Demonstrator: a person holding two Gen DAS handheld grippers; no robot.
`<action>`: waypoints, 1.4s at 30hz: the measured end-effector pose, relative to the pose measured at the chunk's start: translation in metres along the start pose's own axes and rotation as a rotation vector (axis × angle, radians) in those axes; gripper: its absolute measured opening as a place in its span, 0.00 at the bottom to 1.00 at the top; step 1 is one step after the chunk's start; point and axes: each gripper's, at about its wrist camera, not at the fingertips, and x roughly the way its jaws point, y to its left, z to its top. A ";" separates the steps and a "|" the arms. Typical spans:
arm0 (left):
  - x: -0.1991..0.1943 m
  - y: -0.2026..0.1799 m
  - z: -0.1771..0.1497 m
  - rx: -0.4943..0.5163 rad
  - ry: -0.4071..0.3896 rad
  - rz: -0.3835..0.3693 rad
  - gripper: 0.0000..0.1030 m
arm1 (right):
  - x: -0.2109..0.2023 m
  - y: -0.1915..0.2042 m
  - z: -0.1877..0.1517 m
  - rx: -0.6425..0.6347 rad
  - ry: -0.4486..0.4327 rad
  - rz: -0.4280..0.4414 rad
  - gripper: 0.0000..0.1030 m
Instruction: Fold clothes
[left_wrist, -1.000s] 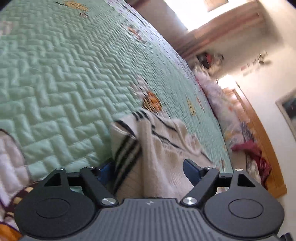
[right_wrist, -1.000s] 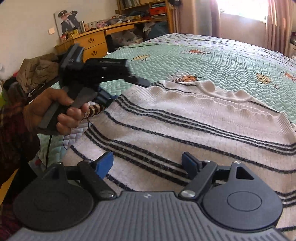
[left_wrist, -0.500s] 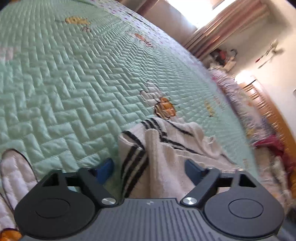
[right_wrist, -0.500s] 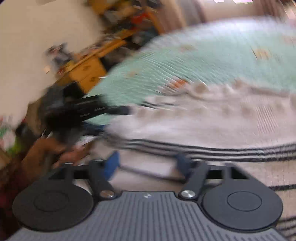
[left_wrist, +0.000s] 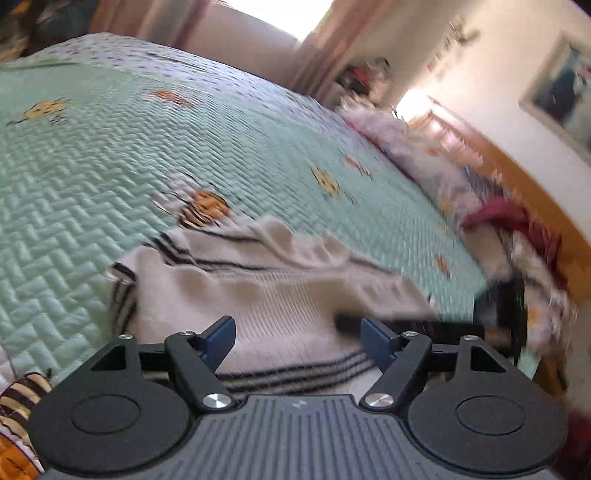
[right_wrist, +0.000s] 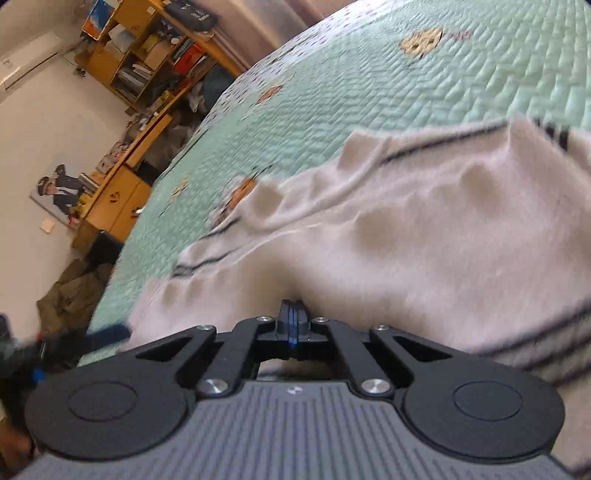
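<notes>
A cream sweater (left_wrist: 280, 295) with thin black stripes lies rumpled on a mint-green quilted bedspread (left_wrist: 110, 166). My left gripper (left_wrist: 298, 339) hovers over the sweater's near part. Its jaws are opening, with fabric below and between the blue pads (left_wrist: 221, 338), which do not press on it. In the right wrist view the sweater (right_wrist: 424, 240) fills the right half of the bedspread (right_wrist: 369, 92). My right gripper (right_wrist: 291, 317) is shut on a raised fold of it, its pads meeting. The left gripper (right_wrist: 74, 339) is a dark blur at the lower left.
Pillows and a red cloth (left_wrist: 498, 218) lie along the wooden headboard (left_wrist: 517, 177) at the right. A wooden desk (right_wrist: 122, 184) and cluttered shelves (right_wrist: 147, 55) stand beyond the bed's far side. A heap of olive clothes (right_wrist: 70, 295) lies on the floor.
The right gripper went from wide open to shut on the sweater and rolled while moving across it. The left gripper rose and rolled, so more of the sweater shows.
</notes>
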 end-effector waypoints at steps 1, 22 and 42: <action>0.001 -0.002 -0.003 0.003 0.008 0.007 0.75 | 0.001 -0.001 0.005 -0.013 -0.012 -0.015 0.00; 0.005 -0.039 -0.073 0.128 0.370 -0.370 0.81 | -0.085 -0.001 -0.084 -0.167 0.368 0.412 0.11; 0.093 0.009 0.014 -0.037 0.291 -0.350 0.74 | 0.000 -0.038 0.036 -0.110 0.310 0.306 0.00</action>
